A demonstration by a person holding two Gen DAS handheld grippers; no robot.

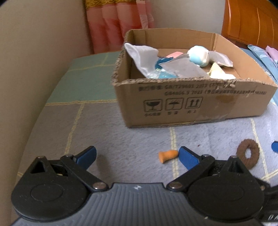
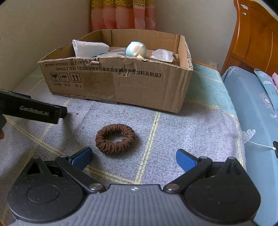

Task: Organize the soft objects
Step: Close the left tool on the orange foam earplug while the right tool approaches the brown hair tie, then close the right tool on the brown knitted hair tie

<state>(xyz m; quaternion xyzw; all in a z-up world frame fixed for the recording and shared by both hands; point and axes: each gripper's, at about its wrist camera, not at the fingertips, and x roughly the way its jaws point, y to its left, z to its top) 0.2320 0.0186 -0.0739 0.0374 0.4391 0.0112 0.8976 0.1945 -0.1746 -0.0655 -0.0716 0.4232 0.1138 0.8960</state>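
Note:
An open cardboard box (image 1: 191, 104) stands on the checked bedspread and also shows in the right wrist view (image 2: 121, 83); it holds a blue-and-white plush ball (image 1: 198, 54), white cloths and other soft items. A small orange foam earplug (image 1: 167, 155) lies on the spread just inside my left gripper's right fingertip. My left gripper (image 1: 137, 156) is open and empty. A brown hair scrunchie (image 2: 115, 138) lies in front of my right gripper (image 2: 133, 159), which is open and empty; the scrunchie also shows in the left wrist view (image 1: 247, 153).
The beige wall (image 1: 34, 60) runs along the left. A pink curtain (image 2: 121, 15) hangs behind the box. A wooden headboard (image 2: 255, 38) and blue pillows (image 2: 252, 104) are at the right. The left gripper's body (image 2: 33, 109) reaches in from the left.

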